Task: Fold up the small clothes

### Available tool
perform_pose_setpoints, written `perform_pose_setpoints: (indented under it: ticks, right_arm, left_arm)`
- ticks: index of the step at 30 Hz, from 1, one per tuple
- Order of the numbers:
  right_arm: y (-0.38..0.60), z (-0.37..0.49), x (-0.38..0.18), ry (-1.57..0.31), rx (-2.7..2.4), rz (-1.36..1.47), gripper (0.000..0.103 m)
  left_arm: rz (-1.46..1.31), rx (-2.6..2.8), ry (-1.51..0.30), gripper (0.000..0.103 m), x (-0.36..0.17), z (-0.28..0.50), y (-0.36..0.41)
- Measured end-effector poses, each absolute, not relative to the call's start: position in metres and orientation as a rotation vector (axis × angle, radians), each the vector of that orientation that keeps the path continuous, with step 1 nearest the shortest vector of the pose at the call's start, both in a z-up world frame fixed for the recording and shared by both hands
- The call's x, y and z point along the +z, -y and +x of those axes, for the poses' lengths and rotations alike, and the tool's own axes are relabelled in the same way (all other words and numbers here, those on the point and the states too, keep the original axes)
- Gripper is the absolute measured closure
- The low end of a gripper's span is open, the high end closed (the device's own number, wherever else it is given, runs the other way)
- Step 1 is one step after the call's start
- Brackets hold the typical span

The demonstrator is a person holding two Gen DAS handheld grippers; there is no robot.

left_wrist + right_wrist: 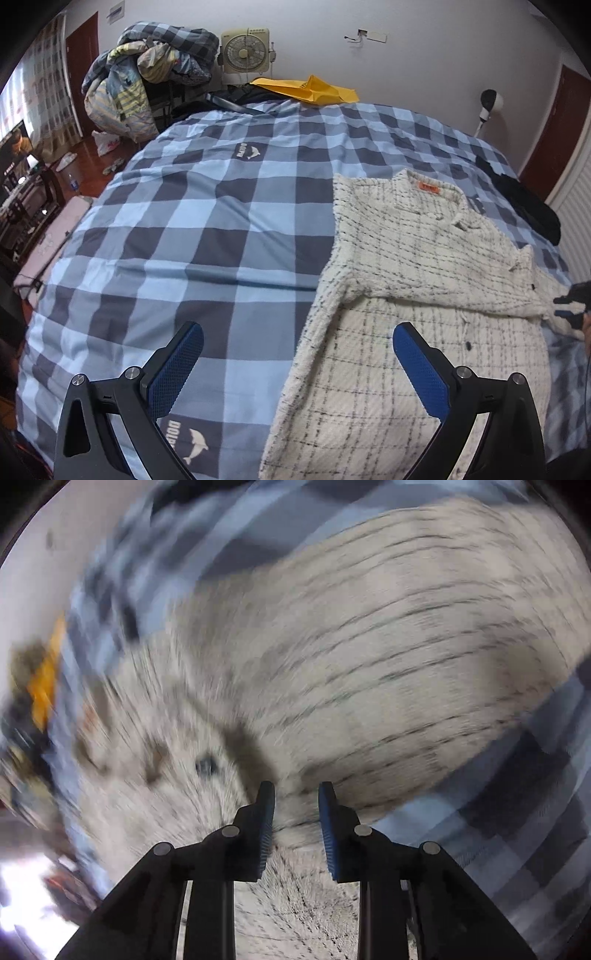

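Left wrist view puts my left tongs (297, 345) nearest, their blue ribbed pads spread wide apart with nothing between them, hanging over the bed's blue-and-navy checked cover (192, 229). Just past the right pad lies the fuzzy cream jacket with thin dark grid lines (417, 295), flat on the right half of the bed, its collar with an orange label (429, 188) pointing toward the far wall. One sleeve is folded across the chest, and the jacket's near hem runs below my tongs. At the jacket's right edge my right tongs (570, 306) show as a dark shape against the fabric. Farther off, a black garment (524, 199) sits at the bed's right edge, a yellow cloth (317, 90) at the far end, and beyond them a heap of bedding (147, 74) and a beige box fan (245, 50) against the wall.

In the right wrist view, heavily blurred, my right tongs (296, 794) are close over the cream jacket (369, 646) with a narrow gap between the pads; whether any fabric is pinched there I cannot tell. The checked cover (524, 805) shows to the right.
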State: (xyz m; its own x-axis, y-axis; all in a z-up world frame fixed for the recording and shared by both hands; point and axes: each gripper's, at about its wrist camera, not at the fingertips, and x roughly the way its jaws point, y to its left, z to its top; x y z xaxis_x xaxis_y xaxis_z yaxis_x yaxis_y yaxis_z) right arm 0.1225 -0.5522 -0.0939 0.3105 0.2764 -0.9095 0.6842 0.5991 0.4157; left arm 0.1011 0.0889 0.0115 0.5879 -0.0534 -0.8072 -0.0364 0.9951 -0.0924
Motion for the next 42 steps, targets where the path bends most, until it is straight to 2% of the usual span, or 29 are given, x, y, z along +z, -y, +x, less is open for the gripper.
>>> perform_pose_setpoints:
  ticks: [1, 2, 3, 4, 6, 14, 22, 27, 28, 29, 31, 34, 42]
  right_arm:
    - [0.571, 0.107, -0.087, -1.217, -0.335, 0.986, 0.073]
    - [0.586, 0.095, -0.081, -1.177, -0.339, 1.006, 0.054]
    - [0.603, 0.083, -0.075, -1.131, -0.349, 1.022, 0.044]
    - [0.626, 0.065, -0.066, -1.072, -0.378, 1.031, 0.025]
    - [0.658, 0.035, -0.054, -1.005, -0.460, 1.029, 0.017]
    - [0.780, -0.055, -0.056, -0.942, -0.779, 1.023, 0.017]
    - [0.794, -0.023, -0.074, -0.965, -0.760, 0.962, 0.017]
    - [0.801, -0.010, -0.085, -1.026, -0.811, 0.837, 0.018]
    - [0.803, -0.008, -0.089, -1.039, -0.814, 0.839, 0.026]
    - [0.802, -0.007, -0.090, -1.040, -0.807, 0.840, 0.051]
    - [0.798, 0.001, -0.091, -1.038, -0.749, 0.843, 0.081]
    - [0.794, -0.001, -0.077, -0.995, -0.741, 0.818, 0.088]
    - [0.796, -0.050, -0.021, -0.782, -0.681, 0.938, 0.091]
  left_arm:
    - [-0.115, -0.015, -0.948, 0.000, 0.011, 0.101, -0.089]
    - [-0.122, -0.018, -0.950, 0.000, 0.010, 0.102, -0.088]
    - [-0.129, -0.023, -0.951, 0.000, 0.010, 0.102, -0.086]
    - [-0.131, -0.024, -0.951, 0.000, 0.009, 0.102, -0.085]
    - [-0.122, -0.023, -0.949, 0.000, 0.008, 0.102, -0.081]
    - [-0.055, 0.028, -0.919, 0.000, 0.005, 0.097, -0.072]
    - [0.087, 0.059, -0.919, 0.000, -0.002, 0.104, -0.048]
    - [0.215, 0.106, -0.794, 0.000, 0.009, 0.094, -0.035]
    - [0.218, 0.105, -0.789, 0.000, 0.010, 0.094, -0.035]
    - [0.222, 0.103, -0.782, 0.000, 0.011, 0.094, -0.035]
    - [0.234, 0.101, -0.773, 0.000, 0.013, 0.094, -0.033]
    - [0.251, 0.100, -0.770, 0.000, 0.014, 0.094, -0.031]
    - [0.206, 0.089, -0.751, 0.000, 0.024, 0.085, -0.039]
